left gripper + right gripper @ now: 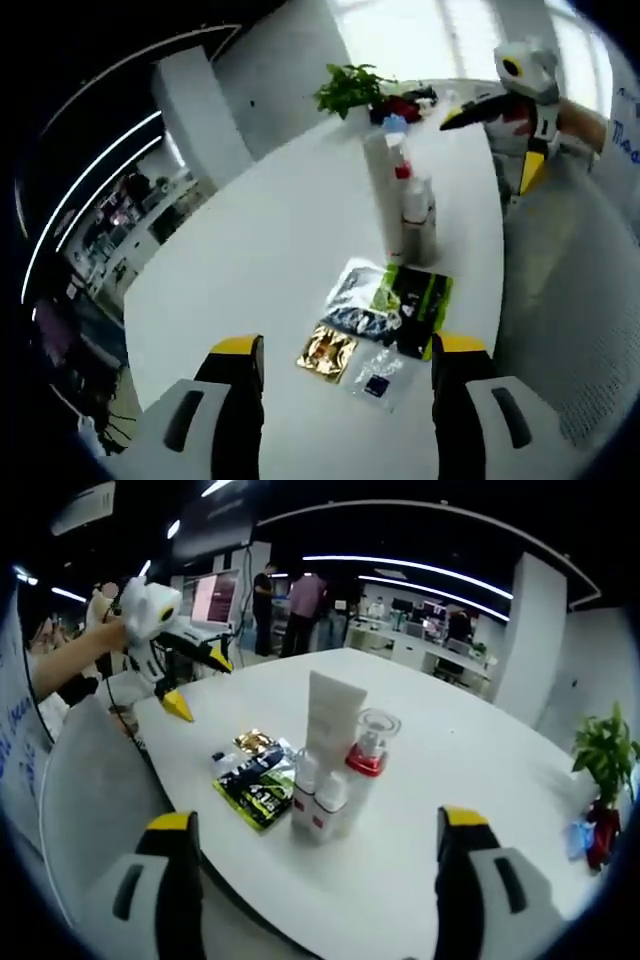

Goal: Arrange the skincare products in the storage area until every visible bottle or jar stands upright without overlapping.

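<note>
Both grippers, left (345, 365) and right (315, 835), are held wide open and empty above a white table (270, 230), where bottles (325, 795) and a tube (333, 720) are already stood upright together, while flat sachets (385, 305) are left lying beside them.

The setting is an open-plan office. A large white table (440, 770) with a rounded edge serves as the landmark. Beyond its far side in the right gripper view stand rows of desks with monitors (400, 615), people standing (300, 605) among them, and a wall screen (215, 595) to their left. Long strip lights (410, 575) curve across a dark ceiling above the table. A potted plant (350, 90) sits at the table's far end near bright windows (420, 40).
</note>
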A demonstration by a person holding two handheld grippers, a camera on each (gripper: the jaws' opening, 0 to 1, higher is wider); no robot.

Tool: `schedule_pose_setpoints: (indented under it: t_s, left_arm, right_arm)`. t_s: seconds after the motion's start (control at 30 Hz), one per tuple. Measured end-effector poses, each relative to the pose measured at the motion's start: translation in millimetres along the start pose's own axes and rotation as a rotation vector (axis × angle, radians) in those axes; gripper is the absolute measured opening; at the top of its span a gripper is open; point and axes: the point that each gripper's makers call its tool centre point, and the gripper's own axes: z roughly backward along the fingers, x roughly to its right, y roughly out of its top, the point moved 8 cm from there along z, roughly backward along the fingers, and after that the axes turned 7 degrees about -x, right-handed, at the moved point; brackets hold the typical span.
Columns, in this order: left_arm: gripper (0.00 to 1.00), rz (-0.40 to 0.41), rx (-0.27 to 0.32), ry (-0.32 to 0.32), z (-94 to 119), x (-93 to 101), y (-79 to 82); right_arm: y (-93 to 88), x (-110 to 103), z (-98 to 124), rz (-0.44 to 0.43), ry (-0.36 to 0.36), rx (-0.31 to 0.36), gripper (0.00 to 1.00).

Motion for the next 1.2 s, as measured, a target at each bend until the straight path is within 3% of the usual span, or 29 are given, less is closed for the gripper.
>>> schedule_pose_setpoints:
  t_s: [0.13,0.5,0.67,0.73,1.2]
  left_arm:
    - [0.77,0.042,0.049,0.071,16.7,2.8,0.4]
    - [0.93,0.151,0.099,0.111,38.9,17.6,-1.8]
    - [0.95,0.227,0.116,0.161,47.1,15.3,-4.7]
    - [0.96,0.257,0.139,0.165,51.2,16.8,-5.0]
    - [0.97,0.369,0.149,0.208,69.4,23.8,-23.2]
  right_arm:
    - [0.5,0.2,1.0,-0.007,-0.002,0.005,0.99]
    - [7.0,3.8,4.1,-0.051,0.004,0.048,0.99]
    - [7.9,4.0,5.7,-0.053,0.005,0.052,0.99]
    - [7.5,4.5,7.2,-0.058,0.000,0.055,0.99]
    - [1.0,8.4,14.2,-0.085,-0.015,0.063,1.00]
